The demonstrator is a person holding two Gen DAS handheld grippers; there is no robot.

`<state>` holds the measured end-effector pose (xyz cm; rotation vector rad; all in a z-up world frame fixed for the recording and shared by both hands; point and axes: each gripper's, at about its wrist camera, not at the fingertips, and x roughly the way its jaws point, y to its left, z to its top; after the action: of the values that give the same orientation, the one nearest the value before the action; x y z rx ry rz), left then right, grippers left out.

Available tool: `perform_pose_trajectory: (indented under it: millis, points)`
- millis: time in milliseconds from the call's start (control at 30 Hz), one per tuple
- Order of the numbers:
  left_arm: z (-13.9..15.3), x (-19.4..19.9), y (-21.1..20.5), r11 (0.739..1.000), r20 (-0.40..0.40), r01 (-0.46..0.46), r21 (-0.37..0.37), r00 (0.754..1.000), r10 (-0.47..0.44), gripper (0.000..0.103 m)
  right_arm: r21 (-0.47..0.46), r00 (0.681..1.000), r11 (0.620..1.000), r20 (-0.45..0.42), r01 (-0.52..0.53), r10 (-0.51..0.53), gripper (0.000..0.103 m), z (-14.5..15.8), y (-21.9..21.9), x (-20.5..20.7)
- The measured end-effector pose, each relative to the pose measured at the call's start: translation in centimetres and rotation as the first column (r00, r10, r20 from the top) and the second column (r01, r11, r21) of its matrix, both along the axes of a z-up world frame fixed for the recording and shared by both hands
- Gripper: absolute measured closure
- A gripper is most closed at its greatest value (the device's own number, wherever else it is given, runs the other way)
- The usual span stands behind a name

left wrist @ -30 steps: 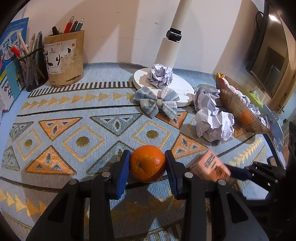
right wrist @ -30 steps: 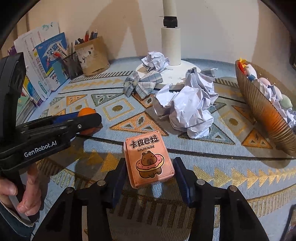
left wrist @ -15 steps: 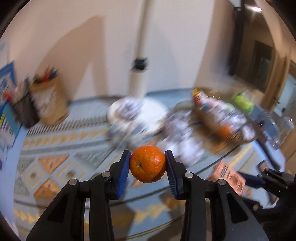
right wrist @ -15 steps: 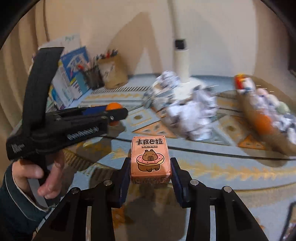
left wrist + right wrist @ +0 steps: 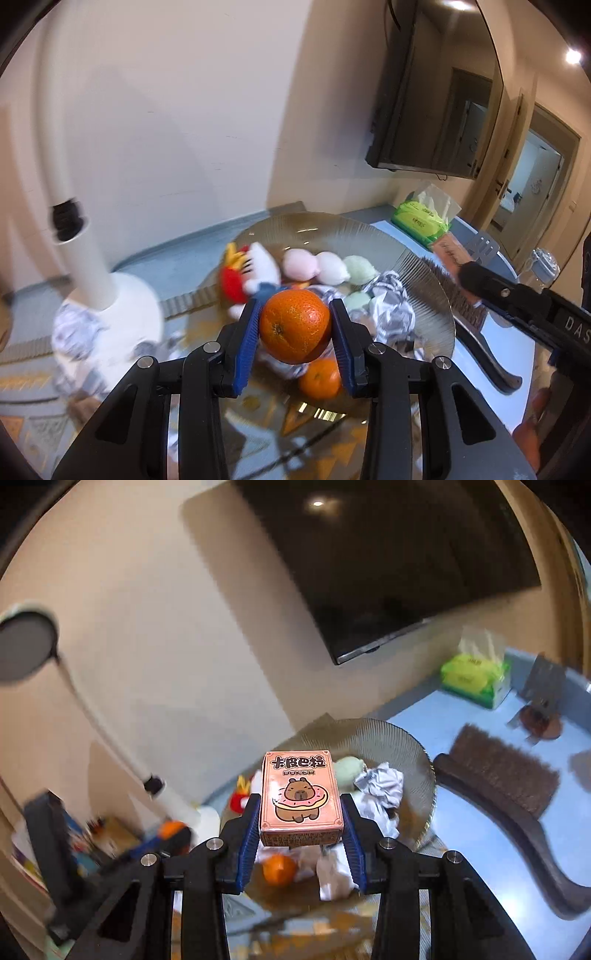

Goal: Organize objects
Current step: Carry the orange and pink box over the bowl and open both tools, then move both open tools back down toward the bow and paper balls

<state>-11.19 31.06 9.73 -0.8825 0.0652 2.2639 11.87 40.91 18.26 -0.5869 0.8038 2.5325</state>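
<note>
With the left gripper [image 5: 294,328] clamped on the orange [image 5: 294,325] above the ribbed bowl [image 5: 424,269] and the right gripper [image 5: 301,825] squeezing the card box [image 5: 301,797] over it too, lower each low — release gently — into bare spots among the contents.

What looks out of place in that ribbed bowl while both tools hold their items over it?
The ribbed bowl holds a mixed lot: crumpled paper lies among a plush toy, pastel balls and a loose orange. The paper looks like rubbish. The held orange and card box sit square in their tools.
</note>
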Motion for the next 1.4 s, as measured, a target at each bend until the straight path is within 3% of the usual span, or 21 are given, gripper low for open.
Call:
perform_pose_trajectory:
  millis: [67, 133, 167, 267, 367, 533, 567, 633, 700, 767, 833, 1000, 1033, 1100, 1167, 1400]
  points:
    - [-0.2, -0.5, 1.0, 1.0, -0.016, 0.016, 0.008, 1.0, -0.015, 0.066, -0.002, 1.0, 1.0, 0.005, 0.014, -0.014, 0.063, -0.3, 0.5, -1.2]
    - [-0.3, -0.4, 1.2, 0.999, -0.025, 0.039, 0.0, 0.999, -0.039, 0.032, 0.022, 1.0, 1.0, 0.018, 0.001, -0.002, 0.058, -0.5, 0.7, -2.7]
    - [-0.3, -0.1, 0.7, 1.0, -0.042, 0.025, 0.003, 0.999, -0.025, 0.029, 0.029, 0.999, 1.0, 0.044, -0.01, 0.009, 0.051, -0.7, 1.0, -3.5]
    - [0.1, 0.4, -1.5, 1.0, -0.024, 0.022, 0.02, 0.999, -0.022, 0.029, 0.048, 0.996, 0.999, 0.091, -0.02, 0.016, 0.05, -1.5, 1.0, -3.7]
    - [0.9, 1.4, -5.2, 0.999, -0.016, -0.011, 0.044, 1.0, 0.012, 0.029, 0.013, 0.995, 0.998, 0.074, -0.064, 0.063, 0.05, -2.4, 0.3, -2.6]
    - [3.7, 3.8, -13.0, 0.99, -0.082, -0.12, 0.07, 0.989, 0.126, 0.028, -0.044, 0.968, 0.968, 0.036, -0.247, 0.248, 0.05, -2.2, -3.8, -2.4]
    - [4.4, 4.5, -15.0, 0.986, -0.106, -0.153, 0.07, 0.981, 0.16, 0.025, -0.029, 0.957, 0.958, 0.04, -0.287, 0.288, 0.05, -1.9, -5.4, -2.5]
    - [4.8, 5.4, -18.1, 0.976, -0.136, -0.207, 0.071, 0.967, 0.215, 0.01, 0.017, 0.935, 0.936, 0.053, -0.351, 0.349, 0.042, -1.6, -8.8, -2.7]
    - [4.2, 5.9, -21.3, 0.958, -0.156, -0.28, 0.055, 0.946, 0.285, 0.004, 0.042, 0.925, 0.925, 0.071, -0.377, 0.373, 0.029, -2.2, -11.3, -2.9]
    - [2.0, 5.9, -23.9, 0.929, -0.157, -0.369, 0.023, 0.916, 0.368, 0.004, 0.038, 0.908, 0.911, 0.106, -0.411, 0.405, 0.028, -4.0, -13.7, -3.6]
    - [-1.4, 4.8, -25.4, 0.906, -0.106, -0.423, -0.029, 0.902, 0.418, 0.004, 0.065, 0.903, 0.91, 0.174, -0.409, 0.394, 0.028, -6.5, -15.6, -4.6]
    - [-7.8, 2.8, -26.3, 0.894, -0.013, -0.443, -0.072, 0.896, 0.443, 0.005, 0.151, 0.895, 0.909, 0.296, -0.389, 0.334, 0.028, -10.2, -17.7, -5.9]
    - [-8.4, 2.6, -26.2, 0.891, 0.003, -0.447, -0.08, 0.894, 0.449, 0.005, 0.152, 0.895, 0.907, 0.29, -0.393, 0.339, 0.028, -10.2, -17.6, -5.9]
    - [-8.2, 2.6, -26.1, 0.894, -0.013, -0.442, -0.074, 0.897, 0.442, 0.004, 0.148, 0.901, 0.913, 0.286, -0.379, 0.328, 0.015, -10.4, -17.2, -5.8]
    - [-8.2, 3.5, -26.4, 0.886, -0.051, -0.46, -0.06, 0.888, 0.458, 0.004, 0.111, 0.893, 0.917, 0.296, -0.384, 0.338, 0.014, -10.9, -16.7, -6.1]
    - [-8.4, 3.5, -26.0, 0.888, -0.05, -0.449, -0.1, 0.893, 0.447, 0.004, 0.058, 0.887, 0.922, 0.3, -0.384, 0.35, 0.014, -11.5, -16.0, -6.7]
